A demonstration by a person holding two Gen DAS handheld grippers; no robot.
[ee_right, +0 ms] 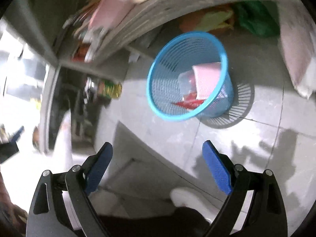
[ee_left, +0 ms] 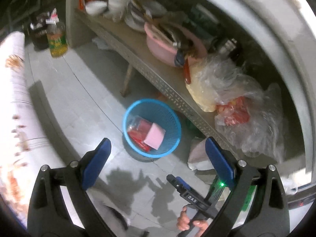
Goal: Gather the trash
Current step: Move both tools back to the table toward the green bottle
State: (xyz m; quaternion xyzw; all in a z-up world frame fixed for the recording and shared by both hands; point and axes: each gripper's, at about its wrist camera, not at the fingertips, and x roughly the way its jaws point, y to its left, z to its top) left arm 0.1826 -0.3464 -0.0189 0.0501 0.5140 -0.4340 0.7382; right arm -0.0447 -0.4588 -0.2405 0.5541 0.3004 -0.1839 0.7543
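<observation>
Trash point(ee_left: 147, 133) (a pink packet and red wrappers, likely light and crinkly, best pinched by an edge) is lying in the blue basket point(ee_left: 126, 116) on the floor, while the left gripper point(ee_left: 158, 154) and right gripper point(ee_right: 158, 158) are both hanging open, holding nothing.

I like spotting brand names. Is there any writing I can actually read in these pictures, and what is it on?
"DAS": white letters on the black body of the right claw, seen from the left claw's camera.
Bottle label on the floor: printed, but too blurred to read.
Red wrapper in the blue basket: too blurred to read.
</observation>
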